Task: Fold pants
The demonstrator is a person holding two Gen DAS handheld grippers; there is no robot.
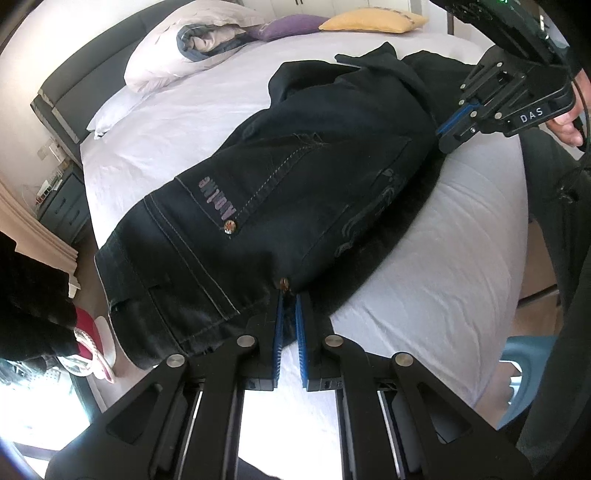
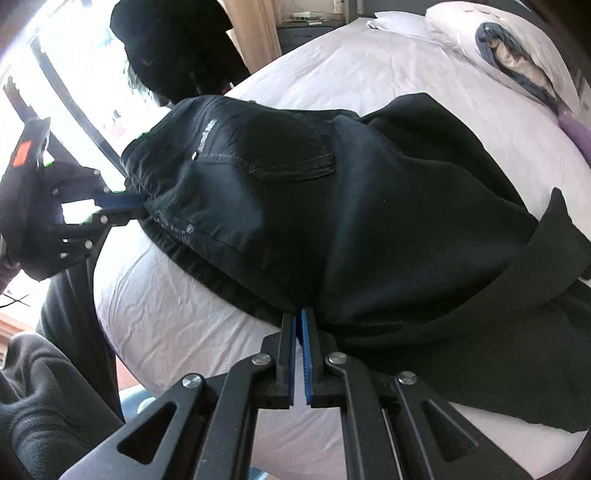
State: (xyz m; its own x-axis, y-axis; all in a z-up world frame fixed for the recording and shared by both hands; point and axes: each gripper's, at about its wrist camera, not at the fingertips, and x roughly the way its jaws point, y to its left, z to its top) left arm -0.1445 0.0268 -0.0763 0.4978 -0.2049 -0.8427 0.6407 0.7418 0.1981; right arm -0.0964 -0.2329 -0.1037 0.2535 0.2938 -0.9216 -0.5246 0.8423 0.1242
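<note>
Both grippers clamped on dark denim pants (image 1: pixel 295 177) spread across white-sheeted bed (image 1: pixel 424 277): left gripper (image 1: pixel 289 295) near waistband rivet, right gripper (image 2: pixel 298 314) at seat edge. Caught yellow cushion (image 1: pixel 369 20) only from left wrist.

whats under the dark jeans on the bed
Under the jeans lies another dark garment, its fuzzy edge showing along the near side, on the white sheet. How far that garment reaches beneath is covered.
</note>
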